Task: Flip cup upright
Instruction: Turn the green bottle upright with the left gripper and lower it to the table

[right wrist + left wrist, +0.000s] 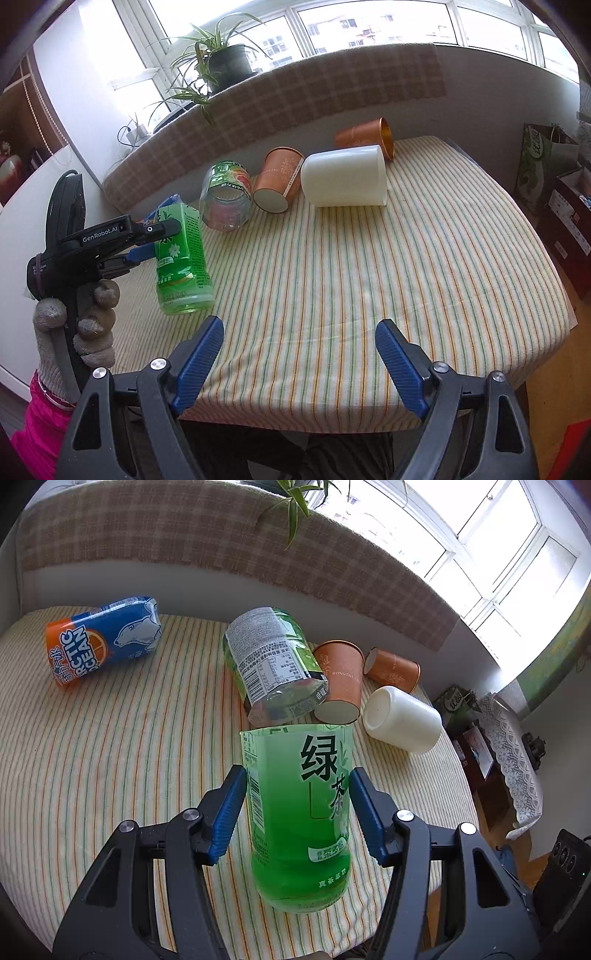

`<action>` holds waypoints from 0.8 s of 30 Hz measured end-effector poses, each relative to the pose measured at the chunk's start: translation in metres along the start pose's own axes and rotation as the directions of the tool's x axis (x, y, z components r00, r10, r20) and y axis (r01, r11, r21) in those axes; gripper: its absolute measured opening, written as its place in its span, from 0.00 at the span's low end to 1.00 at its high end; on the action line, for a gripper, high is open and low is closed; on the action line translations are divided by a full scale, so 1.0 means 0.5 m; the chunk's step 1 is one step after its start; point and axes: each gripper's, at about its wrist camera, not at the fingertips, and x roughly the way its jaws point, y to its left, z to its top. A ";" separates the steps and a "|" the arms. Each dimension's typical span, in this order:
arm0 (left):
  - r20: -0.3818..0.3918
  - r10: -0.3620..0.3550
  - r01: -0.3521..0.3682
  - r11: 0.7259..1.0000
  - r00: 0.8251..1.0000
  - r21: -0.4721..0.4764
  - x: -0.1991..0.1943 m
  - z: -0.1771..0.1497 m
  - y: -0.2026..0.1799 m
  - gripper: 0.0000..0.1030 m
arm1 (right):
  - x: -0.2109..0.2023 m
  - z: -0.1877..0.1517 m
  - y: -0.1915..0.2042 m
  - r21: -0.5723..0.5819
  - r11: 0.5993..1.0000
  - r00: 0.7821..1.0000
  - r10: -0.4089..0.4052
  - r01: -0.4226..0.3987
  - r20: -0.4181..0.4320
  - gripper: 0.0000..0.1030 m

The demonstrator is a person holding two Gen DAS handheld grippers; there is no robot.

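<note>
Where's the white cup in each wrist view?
Left wrist: white cup lies on its side right of centre, base toward the camera, beyond the green cup in the left claw.
Right wrist: upper centre, on its side, mouth to the right.
Shared landmark: the orange cup lying beside it.

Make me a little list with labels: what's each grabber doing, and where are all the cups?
left gripper: around green cup, which stands upright
right gripper: open, holding nothing
white cup: lying on its side
orange cups: both tipped over
blue cup: lying down
tablecloth: striped
</note>
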 end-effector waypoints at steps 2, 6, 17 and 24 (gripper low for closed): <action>0.022 0.008 -0.009 0.999 1.000 0.038 -0.005 -0.004 -0.020 0.57 | 0.000 -0.001 -0.002 0.003 1.000 1.000 0.000 0.000 0.000 0.84; 0.056 0.016 -0.021 0.996 0.998 0.089 -0.008 -0.007 -0.051 0.57 | -0.003 -0.001 -0.007 0.012 1.000 1.000 -0.006 0.006 0.002 0.84; 0.126 0.088 -0.114 0.968 0.988 0.225 0.008 -0.028 -0.117 0.56 | -0.002 -0.004 -0.013 0.026 1.000 1.000 -0.013 0.013 -0.001 0.84; 0.143 0.099 -0.135 0.953 0.985 0.270 -0.001 -0.053 -0.137 0.56 | -0.004 0.000 -0.010 0.020 1.000 1.000 -0.020 0.020 0.003 0.84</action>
